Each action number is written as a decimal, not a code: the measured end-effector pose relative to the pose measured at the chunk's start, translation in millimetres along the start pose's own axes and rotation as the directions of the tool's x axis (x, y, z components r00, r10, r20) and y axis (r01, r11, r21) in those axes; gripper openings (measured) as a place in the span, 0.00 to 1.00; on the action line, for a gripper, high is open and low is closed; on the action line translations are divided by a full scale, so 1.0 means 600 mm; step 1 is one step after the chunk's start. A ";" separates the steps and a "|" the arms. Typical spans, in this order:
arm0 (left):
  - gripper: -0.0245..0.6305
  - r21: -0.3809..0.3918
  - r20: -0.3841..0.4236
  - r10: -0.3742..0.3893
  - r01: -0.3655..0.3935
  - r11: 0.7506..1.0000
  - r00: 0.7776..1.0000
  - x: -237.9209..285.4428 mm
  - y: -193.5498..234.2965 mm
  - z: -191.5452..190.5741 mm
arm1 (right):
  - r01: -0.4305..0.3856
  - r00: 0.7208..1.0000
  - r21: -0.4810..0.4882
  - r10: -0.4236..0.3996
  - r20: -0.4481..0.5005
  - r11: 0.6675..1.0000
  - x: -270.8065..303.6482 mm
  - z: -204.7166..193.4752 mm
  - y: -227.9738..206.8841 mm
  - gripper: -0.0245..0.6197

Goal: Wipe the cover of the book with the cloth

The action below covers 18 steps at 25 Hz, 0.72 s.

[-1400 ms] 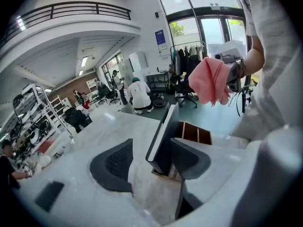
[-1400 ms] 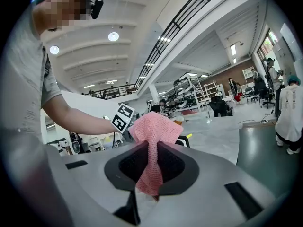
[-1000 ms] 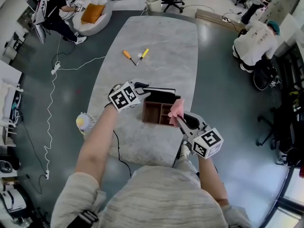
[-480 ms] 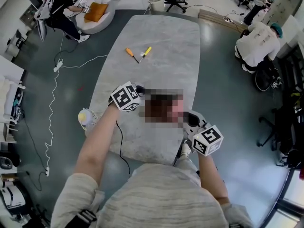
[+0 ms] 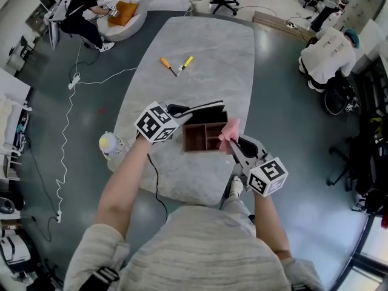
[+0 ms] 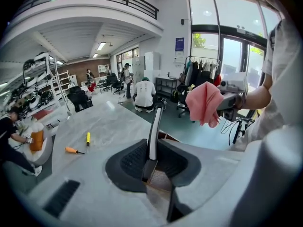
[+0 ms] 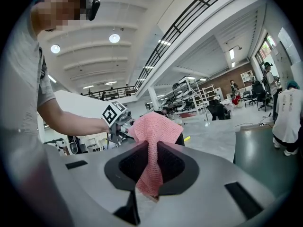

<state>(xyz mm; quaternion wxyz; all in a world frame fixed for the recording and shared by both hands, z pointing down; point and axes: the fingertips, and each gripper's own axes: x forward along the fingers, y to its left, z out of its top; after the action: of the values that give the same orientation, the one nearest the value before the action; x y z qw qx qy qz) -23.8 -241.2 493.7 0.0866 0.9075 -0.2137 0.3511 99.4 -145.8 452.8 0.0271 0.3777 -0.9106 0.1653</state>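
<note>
Change: your left gripper has just been closing its jaws, and the book now stands edge-on between them, pinched tight; a second ago it lay lower across the back of the wooden box, now it rides raised and tilted above the box's far rim
Meaning: the book looks freed for wiping; the wipe itself is not yet begun, since cloth and cover are apart
Left hand: your forearm reaches in from the lower left, gripper angled downward, marker cube facing up toward you
Right gripper: clamped on the pink cloth, which bunches above the jaws and hangs below them; it sits at the box's right side, pointing near level toward the book, and has kept still
Book's place: in the air over the grey table, just beyond the box, near the cloth but not touching it
Next: you would likely turn the cover toward the cloth, then bring the cloth across it
</note>
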 end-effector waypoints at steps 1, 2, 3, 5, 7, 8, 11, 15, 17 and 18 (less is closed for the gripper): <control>0.15 -0.003 0.007 0.012 -0.012 1.000 1.000 -0.006 -0.002 0.008 | 0.004 1.000 -0.001 -0.004 0.003 1.000 -0.003 0.001 0.000 0.11; 0.15 -0.007 0.014 0.025 -0.024 1.000 1.000 -0.013 -0.006 0.016 | 0.007 1.000 -0.003 -0.007 0.007 1.000 -0.006 0.002 0.002 0.11; 0.15 -0.011 0.022 0.037 -0.037 0.999 0.999 -0.019 -0.010 0.025 | 0.008 1.000 -0.007 -0.007 0.011 1.000 -0.009 0.004 0.005 0.12; 0.15 -0.019 0.039 0.057 -0.057 0.998 0.998 -0.032 -0.020 0.042 | 0.008 1.000 -0.017 -0.008 0.021 1.000 -0.015 0.010 0.012 0.11; 0.15 -0.022 0.059 0.073 -0.072 0.997 0.996 -0.047 -0.029 0.057 | 0.009 0.999 -0.026 -0.008 0.031 1.000 -0.018 0.017 0.020 0.11; 0.15 -0.022 0.069 0.079 -0.078 0.997 0.994 -0.055 -0.031 0.065 | 0.009 0.999 -0.028 -0.008 0.036 1.000 -0.018 0.020 0.023 0.11; 0.15 -0.032 0.103 0.090 -0.087 0.996 0.991 -0.075 -0.037 0.092 | 0.012 0.999 -0.024 -0.011 0.049 1.000 -0.017 0.029 0.025 0.11; 0.15 -0.165 0.195 0.102 -0.070 0.984 0.975 -0.100 -0.047 0.121 | -0.001 0.998 -0.028 0.002 0.062 1.000 -0.013 0.032 0.035 0.11; 0.15 -0.223 0.213 0.132 -0.083 0.971 0.968 -0.108 -0.050 0.121 | -0.010 0.998 -0.029 0.012 0.067 1.000 -0.005 0.035 0.042 0.11; 0.15 -0.250 0.217 0.152 -0.096 0.964 0.964 -0.112 -0.051 0.118 | -0.014 0.997 -0.027 0.016 0.070 1.000 -0.001 0.037 0.046 0.12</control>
<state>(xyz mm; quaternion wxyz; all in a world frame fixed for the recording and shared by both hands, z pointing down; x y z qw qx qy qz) -12.2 -213.9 396.0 0.1463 0.9104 -0.3195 0.2182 82.2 -134.6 423.9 -0.0011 0.3759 -0.9160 0.1403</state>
